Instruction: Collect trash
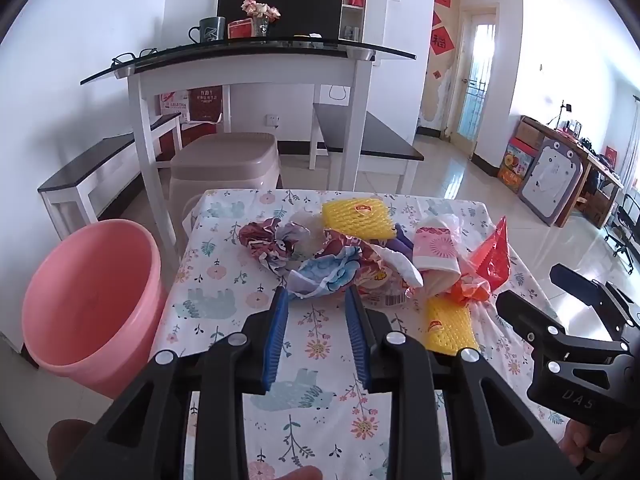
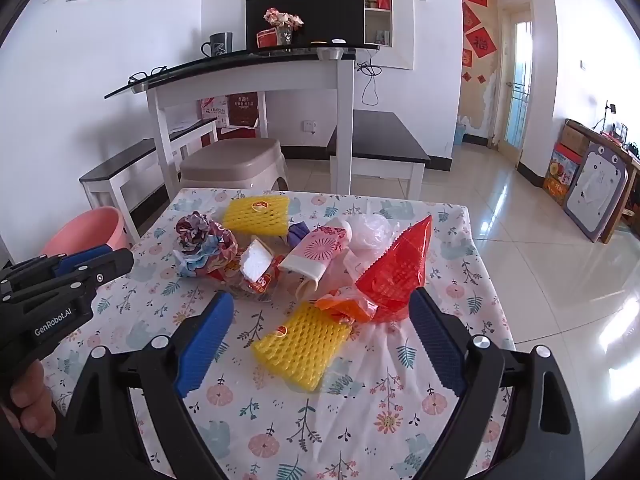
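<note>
Left gripper (image 1: 316,300) sits nearest, jaws half apart and holding nothing, tips just short of the crumpled wrapper (image 1: 328,270) at the pile's near edge. Right gripper (image 2: 320,312) is spread wide and empty, straddling the near yellow foam net (image 2: 302,344) and the orange scrap (image 2: 348,306).

Trash lies heaped mid-table on the floral cloth (image 1: 312,420): wrappers, red bag (image 2: 400,272), clear bag (image 2: 370,230), far foam net (image 2: 256,214). Pink bucket (image 1: 86,292) stands on the floor, left of the table.

Risks:
- The narrow left jaws may only push the wrapper, so it slides away instead of being gripped.
- Wide right jaws may pinch the cloth with the net, dragging the whole pile.
- Overlapping pieces may lift together and drop short of the bucket.
- Both grippers are close together, so they may collide.
</note>
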The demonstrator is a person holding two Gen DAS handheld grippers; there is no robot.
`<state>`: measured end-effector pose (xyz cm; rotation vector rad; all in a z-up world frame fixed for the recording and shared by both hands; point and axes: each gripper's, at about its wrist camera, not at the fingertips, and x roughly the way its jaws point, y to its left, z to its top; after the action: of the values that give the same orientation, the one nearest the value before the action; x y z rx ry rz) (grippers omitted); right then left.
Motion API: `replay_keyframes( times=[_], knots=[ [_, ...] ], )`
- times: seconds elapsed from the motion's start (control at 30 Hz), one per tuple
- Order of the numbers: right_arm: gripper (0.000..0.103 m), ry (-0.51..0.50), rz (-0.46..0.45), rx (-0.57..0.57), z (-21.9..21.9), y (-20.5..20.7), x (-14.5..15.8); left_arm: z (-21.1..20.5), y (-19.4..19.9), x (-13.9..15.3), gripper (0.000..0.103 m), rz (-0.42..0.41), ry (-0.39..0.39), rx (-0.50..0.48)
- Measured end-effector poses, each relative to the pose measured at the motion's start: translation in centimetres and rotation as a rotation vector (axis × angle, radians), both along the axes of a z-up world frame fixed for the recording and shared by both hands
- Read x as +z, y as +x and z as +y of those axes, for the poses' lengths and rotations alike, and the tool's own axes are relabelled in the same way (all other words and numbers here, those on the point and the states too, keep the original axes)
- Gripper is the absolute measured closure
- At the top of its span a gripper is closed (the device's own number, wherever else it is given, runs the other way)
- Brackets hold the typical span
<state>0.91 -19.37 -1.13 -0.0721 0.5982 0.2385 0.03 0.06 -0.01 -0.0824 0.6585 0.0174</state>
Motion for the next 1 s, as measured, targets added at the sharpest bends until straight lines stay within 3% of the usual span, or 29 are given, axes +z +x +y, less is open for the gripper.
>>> replay_keyframes(
  times=[1.0],
  knots=[
    [0.013,0.010,-0.045,-0.013,-0.2,-0.3,0.8,0.1,0.1,0.0,0.075,-0.006,-0.001,0.002]
  ],
)
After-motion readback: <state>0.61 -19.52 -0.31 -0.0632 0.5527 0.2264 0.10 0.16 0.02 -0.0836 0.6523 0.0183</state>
